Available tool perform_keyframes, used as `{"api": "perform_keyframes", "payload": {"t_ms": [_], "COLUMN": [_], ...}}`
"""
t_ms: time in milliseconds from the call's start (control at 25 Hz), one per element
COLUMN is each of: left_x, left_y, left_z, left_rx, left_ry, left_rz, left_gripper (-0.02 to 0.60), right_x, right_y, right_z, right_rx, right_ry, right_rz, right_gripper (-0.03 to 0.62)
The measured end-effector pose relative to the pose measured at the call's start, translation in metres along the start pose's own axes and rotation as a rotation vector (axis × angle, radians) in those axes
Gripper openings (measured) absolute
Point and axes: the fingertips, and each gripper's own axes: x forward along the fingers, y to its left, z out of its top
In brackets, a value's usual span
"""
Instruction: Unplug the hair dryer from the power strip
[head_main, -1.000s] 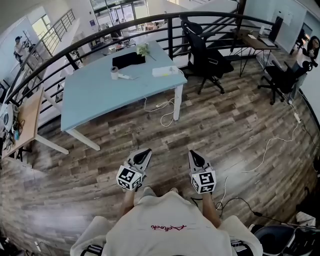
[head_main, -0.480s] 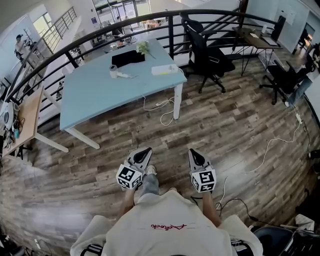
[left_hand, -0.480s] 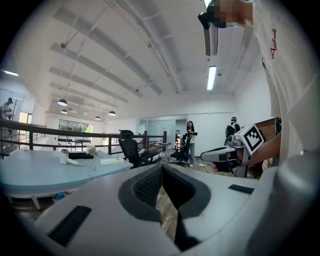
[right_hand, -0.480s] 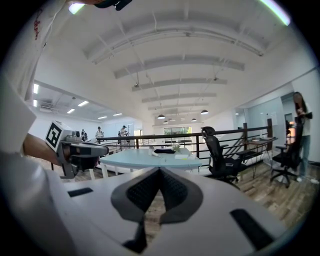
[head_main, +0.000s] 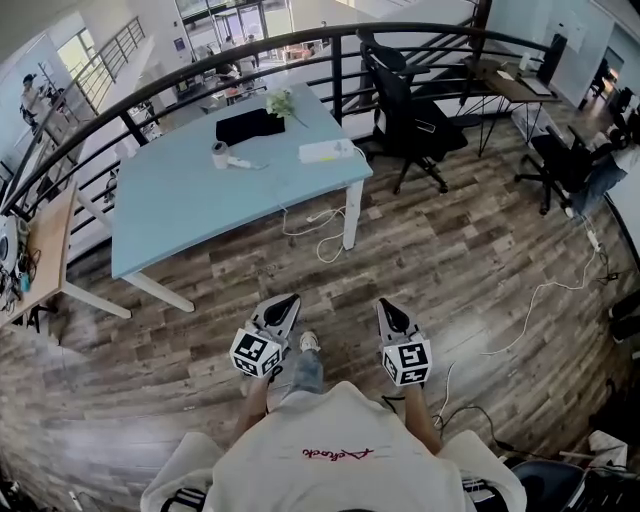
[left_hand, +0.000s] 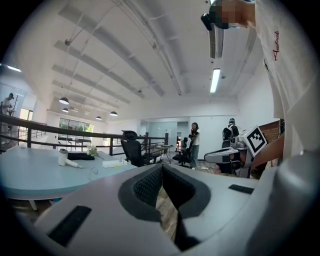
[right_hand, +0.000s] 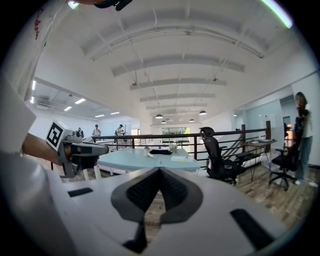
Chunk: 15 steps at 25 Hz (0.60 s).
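The white hair dryer (head_main: 222, 154) lies on the far part of the light blue table (head_main: 170, 205), with its cord running toward the white power strip (head_main: 326, 150) near the table's right edge. Both are far ahead of me. My left gripper (head_main: 289, 302) and right gripper (head_main: 386, 306) are held side by side over the wooden floor, both shut and empty. The left gripper view shows its jaws (left_hand: 161, 172) closed, the hair dryer (left_hand: 64, 157) and the power strip (left_hand: 114, 163) small in the distance. The right gripper view shows its jaws (right_hand: 159, 175) closed too.
A black cloth (head_main: 250, 125) and flowers (head_main: 282, 100) lie on the table. White cable (head_main: 322, 228) trails on the floor by the table leg. A black office chair (head_main: 405, 100) stands to its right, and a dark railing (head_main: 150, 95) runs behind. More cables (head_main: 540, 295) cross the floor at right.
The person has stepped forward: the table has drawn slightly nearer and shifted left in the head view, and a leg and shoe now show between the grippers. Both grippers stay shut.
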Motion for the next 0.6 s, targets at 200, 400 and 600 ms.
{"api": "perform_keyframes", "payload": {"t_ms": [200,400,600], "left_x": [0.029,0.051,0.075], "left_y": [0.045,0.097,0.144], "left_z": [0.01,0.024,0.038], "left_rx": [-0.003,0.004,0.01], "left_ry": [-0.015,-0.025,-0.042], "left_rz": [-0.016,-0.018,-0.022], "left_gripper": [0.009,0.009,0.009], "right_x": [0.048,0.096,0.135], "right_y": [-0.017,-0.034,-0.045], "right_z": [0.018,0.043,0.06], "right_rx": [-0.021,-0.038,-0.052], "right_ry": [-0.006,-0.019,-0.016], "right_rz": [-0.029,-0.068,-0.099], "right_gripper": [0.017,0.017,0.017]}}
